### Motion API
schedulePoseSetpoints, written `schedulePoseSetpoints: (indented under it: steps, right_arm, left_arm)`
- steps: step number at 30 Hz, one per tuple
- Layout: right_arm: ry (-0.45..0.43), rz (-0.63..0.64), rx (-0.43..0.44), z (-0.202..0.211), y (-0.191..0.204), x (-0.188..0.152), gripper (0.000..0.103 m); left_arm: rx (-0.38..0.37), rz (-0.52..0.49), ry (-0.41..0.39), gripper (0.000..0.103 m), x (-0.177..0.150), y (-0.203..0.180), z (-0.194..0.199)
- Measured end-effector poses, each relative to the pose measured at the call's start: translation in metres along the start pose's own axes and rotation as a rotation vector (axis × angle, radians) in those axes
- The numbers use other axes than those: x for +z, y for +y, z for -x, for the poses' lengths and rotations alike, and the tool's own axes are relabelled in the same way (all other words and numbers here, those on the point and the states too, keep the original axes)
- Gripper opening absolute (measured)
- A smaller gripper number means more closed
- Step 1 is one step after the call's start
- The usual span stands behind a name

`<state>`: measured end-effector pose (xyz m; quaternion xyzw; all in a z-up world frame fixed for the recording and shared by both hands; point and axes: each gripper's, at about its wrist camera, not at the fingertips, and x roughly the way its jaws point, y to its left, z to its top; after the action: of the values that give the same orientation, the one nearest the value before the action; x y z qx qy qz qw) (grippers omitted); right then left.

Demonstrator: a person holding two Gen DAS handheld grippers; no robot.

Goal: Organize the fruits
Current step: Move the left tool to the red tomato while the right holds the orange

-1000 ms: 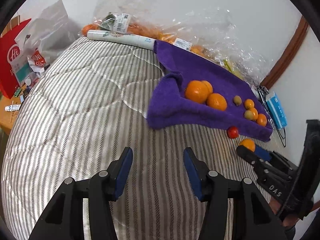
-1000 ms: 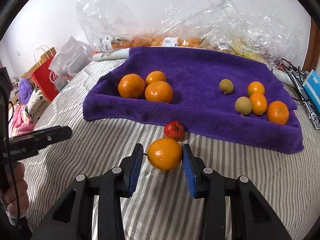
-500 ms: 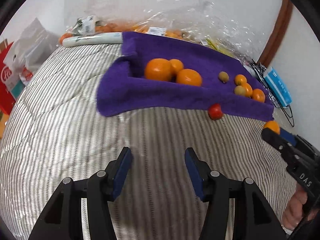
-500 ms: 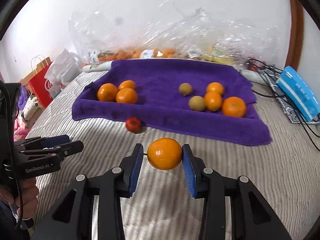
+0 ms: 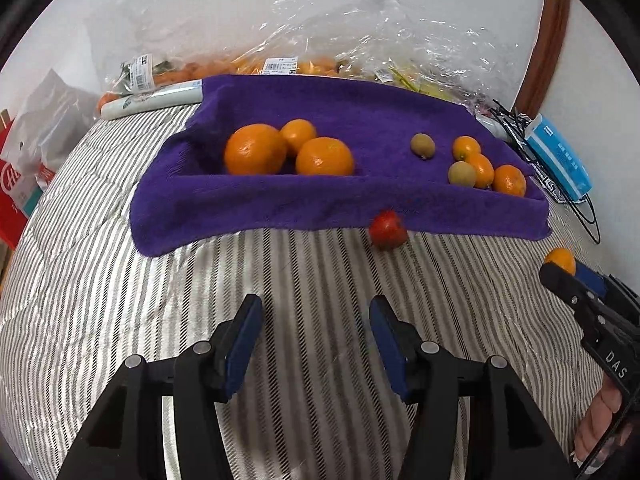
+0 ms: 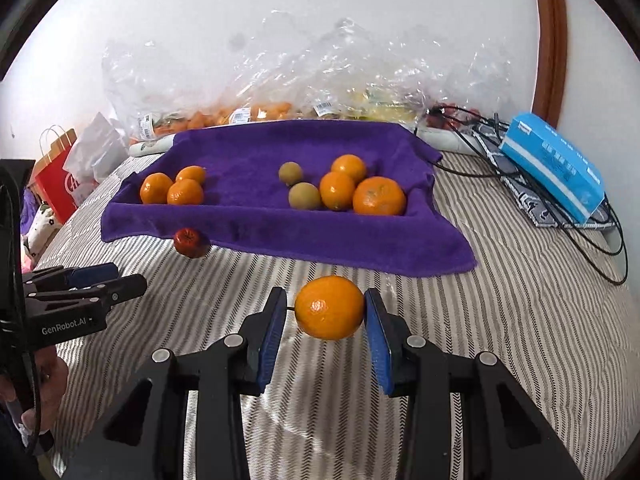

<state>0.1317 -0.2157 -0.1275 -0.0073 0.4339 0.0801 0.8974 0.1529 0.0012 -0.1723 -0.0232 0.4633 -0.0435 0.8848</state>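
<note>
Left gripper: The left gripper [image 5: 316, 334] hung empty over the striped bed [image 5: 100, 280], jaws parted with nothing between them; over the past second its view had swung from the bed's left side to face the purple towel [image 5: 248, 208] square on.

Red fruit: A small red fruit [image 6: 188, 242] lay on the bed, touching the towel's front edge, outside both groups.

Left group: Three oranges [image 6: 172, 188] sat bunched near the towel's left edge.

Held orange: The right gripper [image 6: 326, 308] was clamped on an orange [image 6: 329, 307], carried clear of the bed. A second earlier it hung just beside the red fruit; by now it had travelled rightward, to in front of the towel's right front corner.

Right group: Three smaller oranges [image 6: 352, 188] and two green-brown fruits [image 6: 298, 186] clustered near the towel's right front edge.

Meaning: The shift suggested the held orange was bound for the right cluster, not the left; release over the towel remained to be done, and the red fruit awaited sorting.
</note>
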Motion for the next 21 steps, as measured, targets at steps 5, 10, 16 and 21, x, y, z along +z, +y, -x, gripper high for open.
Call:
schedulePoseSetpoints:
  steps: [5,10,16,21]
  right_arm:
    - [0.026,0.002,0.026,-0.008,-0.003,-0.003,0.039]
    - [0.011,-0.017,0.072,-0.007,-0.006,-0.003,0.039]
    - [0.015,-0.043,0.100,-0.009,-0.011,-0.002,0.039]
    - [0.012,-0.044,0.099,-0.008,-0.011,-0.002,0.039]
  left_arm:
    - [-0.009,-0.008,-0.013,0.053,0.003,-0.007,-0.004]
    - [-0.002,0.000,-0.023,0.053,0.008,-0.012,-0.009]
    - [0.013,0.004,-0.052,0.053,0.011,-0.018,-0.015]
    - [0.020,-0.012,-0.047,0.053,0.012,-0.022,-0.017]
